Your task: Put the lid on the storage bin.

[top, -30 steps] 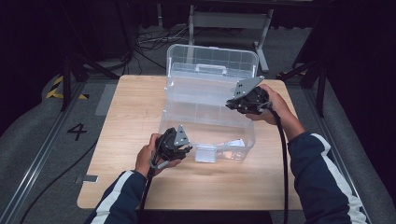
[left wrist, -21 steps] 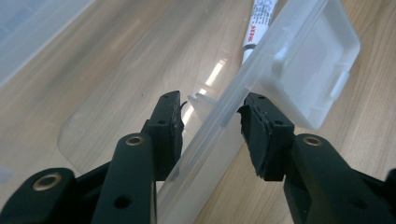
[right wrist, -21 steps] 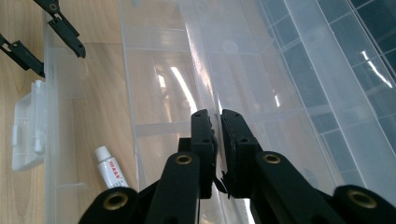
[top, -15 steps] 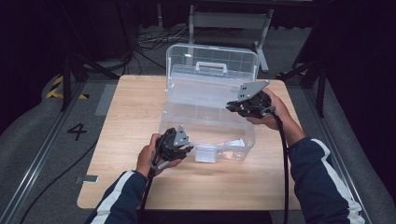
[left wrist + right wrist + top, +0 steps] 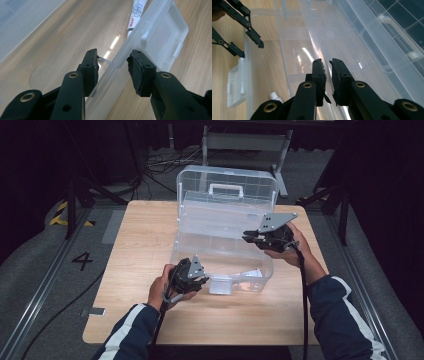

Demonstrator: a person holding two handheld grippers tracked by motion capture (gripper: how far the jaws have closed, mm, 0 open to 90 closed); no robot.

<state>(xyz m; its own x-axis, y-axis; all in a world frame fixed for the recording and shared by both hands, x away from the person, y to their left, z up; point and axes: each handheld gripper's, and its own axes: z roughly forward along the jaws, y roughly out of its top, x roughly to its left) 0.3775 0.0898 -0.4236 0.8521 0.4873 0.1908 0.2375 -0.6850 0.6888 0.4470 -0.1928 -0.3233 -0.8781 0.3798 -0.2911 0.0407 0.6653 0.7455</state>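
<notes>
Clear box (image 5: pixel 222 245) lies lengthwise across table, lid upright.

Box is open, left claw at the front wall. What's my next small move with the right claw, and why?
Probably lower the right claw into the clear box toward the white tube. Its jaws have just been opening with nothing between them, and the left claw straddles the front wall.

Navy sleeves with white stripes, black claws (image 5: pixel 192 281) with brass rivets, grey three-cornered plates, trailing black cables
</notes>
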